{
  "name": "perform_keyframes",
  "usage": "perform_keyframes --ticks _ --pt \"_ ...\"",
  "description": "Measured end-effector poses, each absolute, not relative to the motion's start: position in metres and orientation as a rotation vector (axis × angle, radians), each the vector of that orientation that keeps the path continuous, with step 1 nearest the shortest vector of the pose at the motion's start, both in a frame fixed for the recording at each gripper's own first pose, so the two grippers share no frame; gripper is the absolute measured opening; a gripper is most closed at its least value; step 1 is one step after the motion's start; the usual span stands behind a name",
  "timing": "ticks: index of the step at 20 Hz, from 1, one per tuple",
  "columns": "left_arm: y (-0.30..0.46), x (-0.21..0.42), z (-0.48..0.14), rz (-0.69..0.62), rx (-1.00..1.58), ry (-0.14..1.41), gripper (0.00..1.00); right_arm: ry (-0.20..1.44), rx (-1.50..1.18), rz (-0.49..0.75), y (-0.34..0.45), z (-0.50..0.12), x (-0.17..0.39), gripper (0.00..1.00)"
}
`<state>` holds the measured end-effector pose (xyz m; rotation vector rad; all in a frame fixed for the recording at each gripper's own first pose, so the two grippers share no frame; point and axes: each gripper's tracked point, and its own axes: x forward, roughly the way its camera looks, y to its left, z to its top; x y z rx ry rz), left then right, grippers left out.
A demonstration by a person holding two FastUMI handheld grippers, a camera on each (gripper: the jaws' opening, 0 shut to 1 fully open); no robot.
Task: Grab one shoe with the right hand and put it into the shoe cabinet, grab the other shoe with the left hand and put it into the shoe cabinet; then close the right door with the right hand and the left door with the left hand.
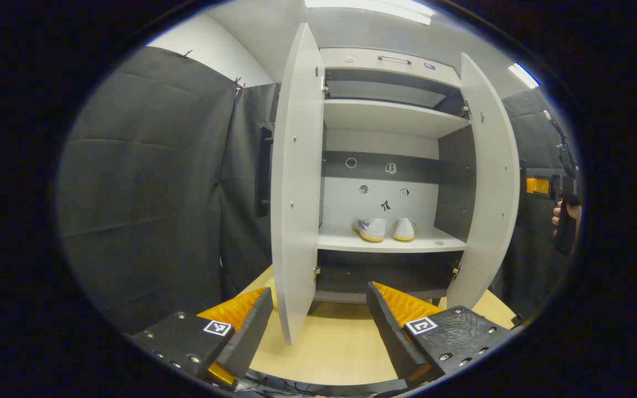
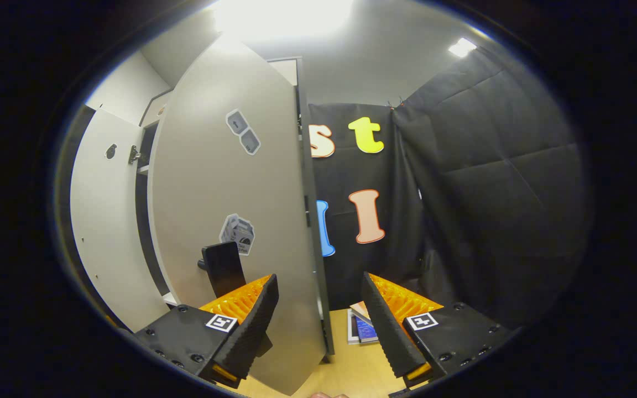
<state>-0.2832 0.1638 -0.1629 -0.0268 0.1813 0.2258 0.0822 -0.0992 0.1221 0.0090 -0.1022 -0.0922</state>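
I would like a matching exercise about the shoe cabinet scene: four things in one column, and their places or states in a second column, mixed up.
Things:
1. shoes
2. left door
3. left gripper
4. drawer handle

Places or states:
A. open, straddling a door's edge
B. side by side on the lower shelf
C. at the cabinet's top
D. swung open, edge toward the camera

Pairs: 1-B, 2-D, 3-A, 4-C

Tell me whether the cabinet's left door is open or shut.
Open. In the left gripper view the left door stands edge-on, swung out from the cabinet, leaving both shoes visible on the shelf. The left gripper straddles its lower edge, fingers apart.
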Motion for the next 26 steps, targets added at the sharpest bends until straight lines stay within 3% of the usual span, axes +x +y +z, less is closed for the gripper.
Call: perform_keyframes --ticks 6,13,14,15,16,17,26 --pt "0.187 -0.307 -0.149 0.312 -0.004 0.158 0.97 -0.074 -0.030 0.029 -0.032 0.114 0.118 0.97" --pt "0.274 -0.342 -0.114 0.471 0.019 0.099 0.97 -0.090 -0.024 0.004 -0.032 0.100 0.110 0.96" --pt "0.287 -0.346 -0.110 0.490 0.013 0.090 0.97 -0.083 -0.025 -0.011 -0.038 0.096 0.107 0.92" --pt "0.301 -0.350 -0.108 0.507 0.009 0.087 0.97 -0.074 -0.026 -0.029 -0.047 0.090 0.105 0.96" --pt "0.313 -0.350 -0.106 0.519 0.007 0.086 0.97 -0.062 -0.023 -0.043 -0.053 0.085 0.103 0.92" --pt "0.324 -0.350 -0.102 0.519 0.008 0.085 0.97 -0.049 -0.014 -0.053 -0.058 0.079 0.100 0.97" --pt "0.363 -0.277 -0.062 0.338 0.054 0.063 0.98 -0.027 0.031 -0.145 -0.082 0.044 0.056 0.98"
